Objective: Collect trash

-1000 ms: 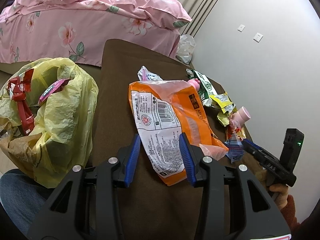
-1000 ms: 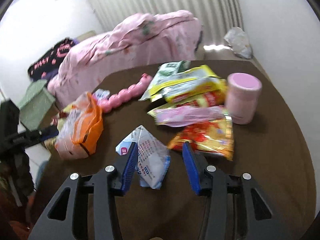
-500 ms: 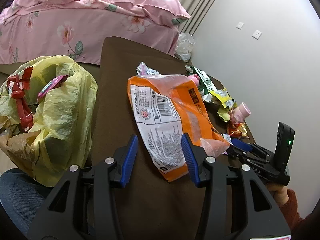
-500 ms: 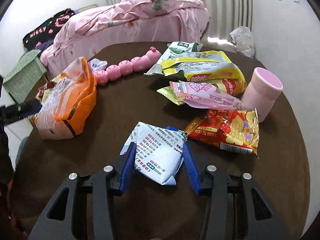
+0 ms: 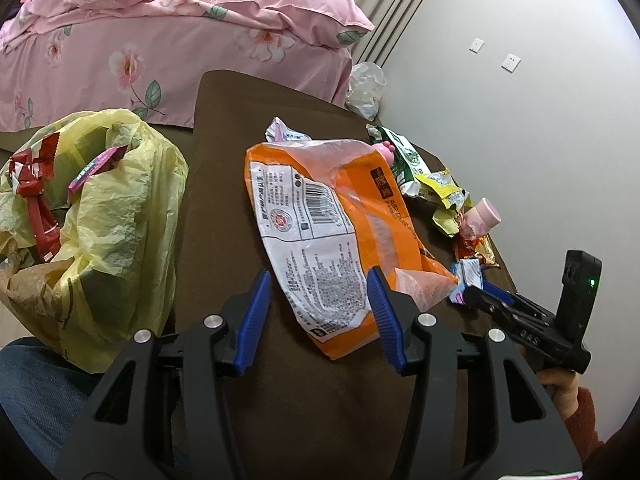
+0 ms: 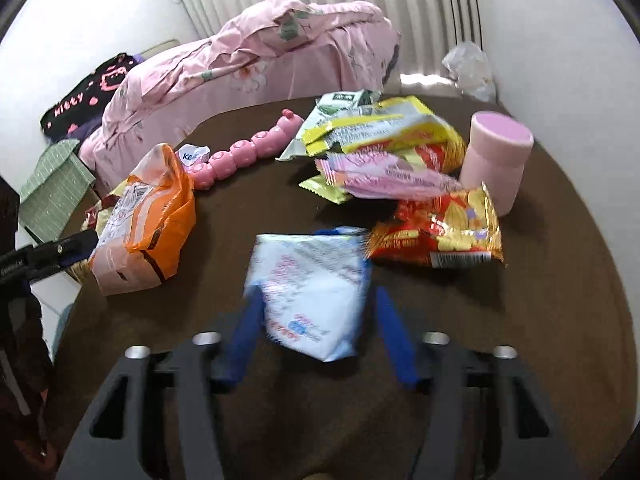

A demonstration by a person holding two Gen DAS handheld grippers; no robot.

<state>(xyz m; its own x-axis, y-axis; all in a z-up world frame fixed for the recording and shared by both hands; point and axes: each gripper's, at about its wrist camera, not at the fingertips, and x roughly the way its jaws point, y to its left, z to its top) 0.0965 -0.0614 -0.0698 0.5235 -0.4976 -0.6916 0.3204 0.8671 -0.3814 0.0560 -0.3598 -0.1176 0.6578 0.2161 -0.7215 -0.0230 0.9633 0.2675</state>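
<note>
A: What lies between the left claw (image 5: 318, 312)?
B: A crinkly orange-and-white snack bag (image 5: 328, 236), centre frame on the brown cloth-covered bench (image 5: 224, 168); the blue pads are spread, with the bag's near end between them, and I can't tell whether they touch it.
A: And the right claw (image 6: 316, 332)?
B: Blurred and spread around a glossy white-and-blue packet (image 6: 310, 284), lower centre. Contact is unclear.
A: Anything only one view shows?
B: The left wrist view alone shows the thin yellow plastic trash bag (image 5: 104, 232) at left, with wrappers inside. The right wrist view shows more fully the beaded pink caterpillar toy (image 6: 248, 150), a smooth pink cylindrical cup (image 6: 496, 160) and a shiny red chip packet (image 6: 440, 228).
</note>
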